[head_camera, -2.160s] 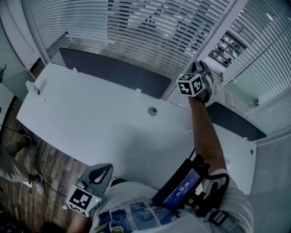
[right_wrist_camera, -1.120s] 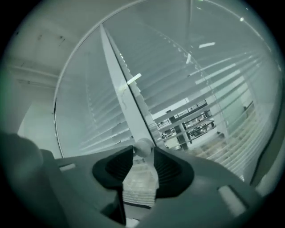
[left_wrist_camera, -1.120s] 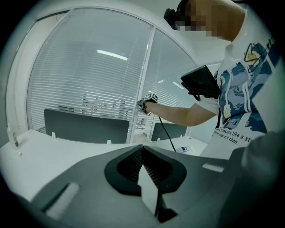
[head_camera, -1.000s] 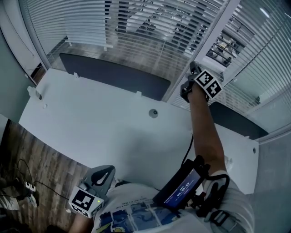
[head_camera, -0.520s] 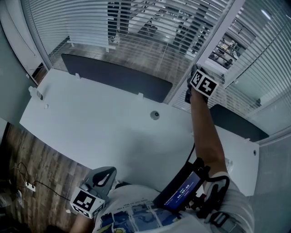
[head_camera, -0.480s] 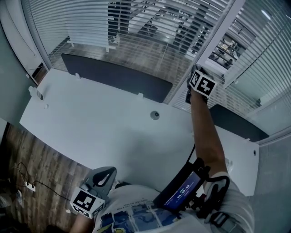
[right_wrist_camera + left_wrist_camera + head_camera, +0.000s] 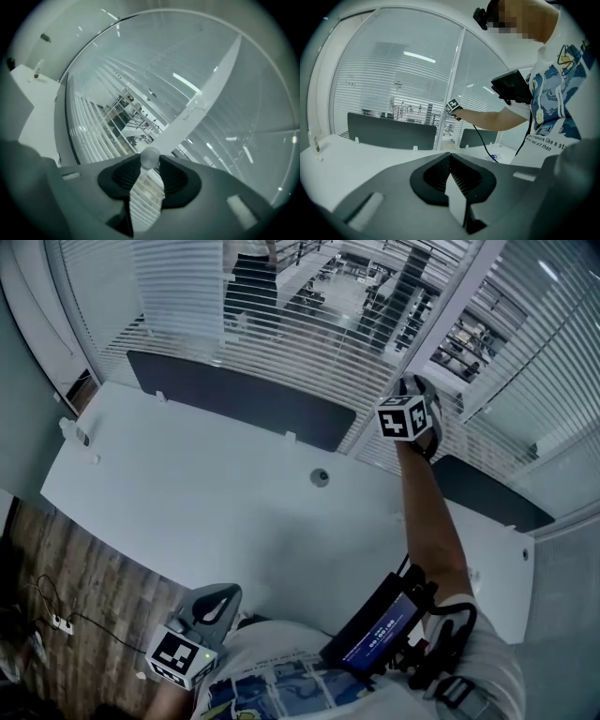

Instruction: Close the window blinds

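White slatted blinds [image 7: 309, 324] sit behind glass above the desk, and a lit office shows between the slats. My right gripper [image 7: 411, 385] reaches up to the white window post [image 7: 450, 310], arm stretched out. In the right gripper view the right gripper [image 7: 150, 161] is shut on a small round white knob [image 7: 150, 158] at its tips, with the post [image 7: 206, 101] and blinds [image 7: 93, 136] beyond. My left gripper [image 7: 214, 604] stays low by the person's body; in its own view the left gripper [image 7: 450, 157] has its jaws touching, with nothing between them.
A long white desk [image 7: 206, 493] with a round cable grommet [image 7: 321, 477] lies between me and the window. Dark partition panels [image 7: 244, 395] stand along its far edge. A black device [image 7: 375, 634] hangs at the person's waist. Wood floor [image 7: 56, 587] shows at the left.
The right wrist has rolled at the post, turning its marker cube to another face. More of the office beyond shows through the slats. The left gripper has stayed put.
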